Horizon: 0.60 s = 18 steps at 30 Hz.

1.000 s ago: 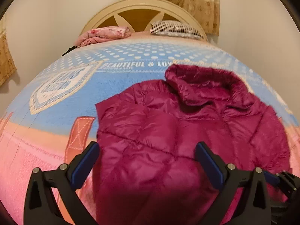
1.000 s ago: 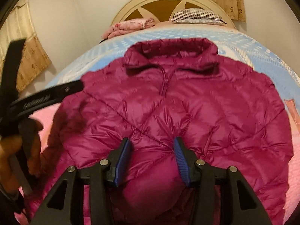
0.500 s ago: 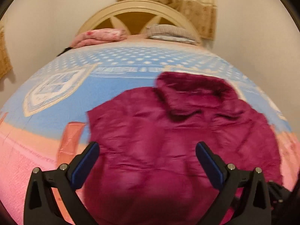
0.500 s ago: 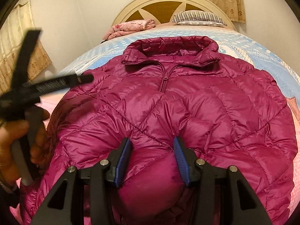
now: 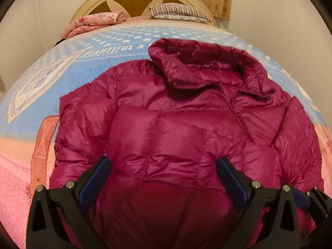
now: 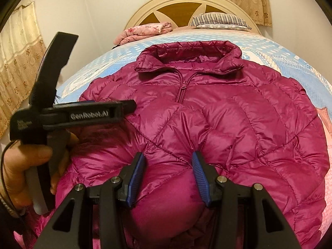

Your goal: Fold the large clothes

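Jacket: a magenta quilted puffer jacket [image 6: 217, 124] lies front-up on the bed [image 5: 93, 78], collar toward the headboard [image 6: 186, 2], zip closed up to the neck. It is spread nearly flat, which exposes both side edges for folding.

Placement: the jacket covers the near, middle part of the printed bedspread; the hem bulges toward both cameras.

Right gripper: the right gripper [image 6: 168, 174] points down at the hem region. Its jaws stand at a middling width with a puffed fold of the jacket bulging up between the blue pads. The fabric fills the gap, so this reads as a grip on the hem, probably to anchor the garment while the other side is worked.

Left gripper: the left gripper [image 5: 164, 178] hovers over the jacket's lower left part. Its jaws are wide, with nothing clamped; the quilting lies below and between them without pad contact that can be seen. In the right wrist view it is held in a hand [image 6: 25, 166] above the sleeve side.

Stage: judged early; no fold shows yet.

Next requirement: the left jaws would likely need to descend and close on the sleeve or side edge.

Risk: slick, air-filled fabric may slip or spring back.

Background: a pink folded blanket [image 5: 93, 23] and a striped pillow [image 5: 176, 12] sit at the headboard, well apart.
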Tool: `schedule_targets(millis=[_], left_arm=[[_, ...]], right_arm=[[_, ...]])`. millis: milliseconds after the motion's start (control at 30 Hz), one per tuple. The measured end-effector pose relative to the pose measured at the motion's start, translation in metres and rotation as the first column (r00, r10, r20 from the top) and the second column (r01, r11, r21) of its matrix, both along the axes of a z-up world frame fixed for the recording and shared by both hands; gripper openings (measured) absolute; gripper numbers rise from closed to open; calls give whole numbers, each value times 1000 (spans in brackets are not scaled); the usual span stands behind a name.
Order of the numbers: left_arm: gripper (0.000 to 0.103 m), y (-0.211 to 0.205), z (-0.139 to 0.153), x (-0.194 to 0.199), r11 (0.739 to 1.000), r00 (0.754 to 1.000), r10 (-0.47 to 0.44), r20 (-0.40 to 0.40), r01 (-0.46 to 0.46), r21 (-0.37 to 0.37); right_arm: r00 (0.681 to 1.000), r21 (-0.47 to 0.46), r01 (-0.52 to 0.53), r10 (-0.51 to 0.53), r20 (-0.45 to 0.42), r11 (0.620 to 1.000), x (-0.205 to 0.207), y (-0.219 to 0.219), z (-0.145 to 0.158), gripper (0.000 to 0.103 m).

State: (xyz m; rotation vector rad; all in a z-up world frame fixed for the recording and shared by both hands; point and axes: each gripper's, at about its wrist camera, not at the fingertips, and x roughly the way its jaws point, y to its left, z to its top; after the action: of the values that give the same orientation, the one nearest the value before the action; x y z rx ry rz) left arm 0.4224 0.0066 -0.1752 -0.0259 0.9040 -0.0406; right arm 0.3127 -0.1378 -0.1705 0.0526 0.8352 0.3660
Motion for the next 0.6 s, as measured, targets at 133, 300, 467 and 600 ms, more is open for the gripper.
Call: schedule_targets(millis=[133, 300, 467, 600], left_arm=[[103, -3, -4, 2, 1000, 1000, 4, -14, -4, 19], [103, -6, -7, 7, 999, 1000, 3, -27, -2, 36], [103, -7, -8, 6, 999, 1000, 4, -25, -2, 46], [103, -9, -9, 6, 999, 1000, 6, -23, -5, 50]], right_arm=[[1000, -2, 0, 0, 0, 1000, 0, -1, 0, 50], [1000, -19, 0, 0, 0, 1000, 0, 1, 0, 50], [1000, -32, 1, -1, 0, 999, 1, 3, -1, 50], [1000, -51, 2, -2, 2, 999, 2, 6, -1, 50]])
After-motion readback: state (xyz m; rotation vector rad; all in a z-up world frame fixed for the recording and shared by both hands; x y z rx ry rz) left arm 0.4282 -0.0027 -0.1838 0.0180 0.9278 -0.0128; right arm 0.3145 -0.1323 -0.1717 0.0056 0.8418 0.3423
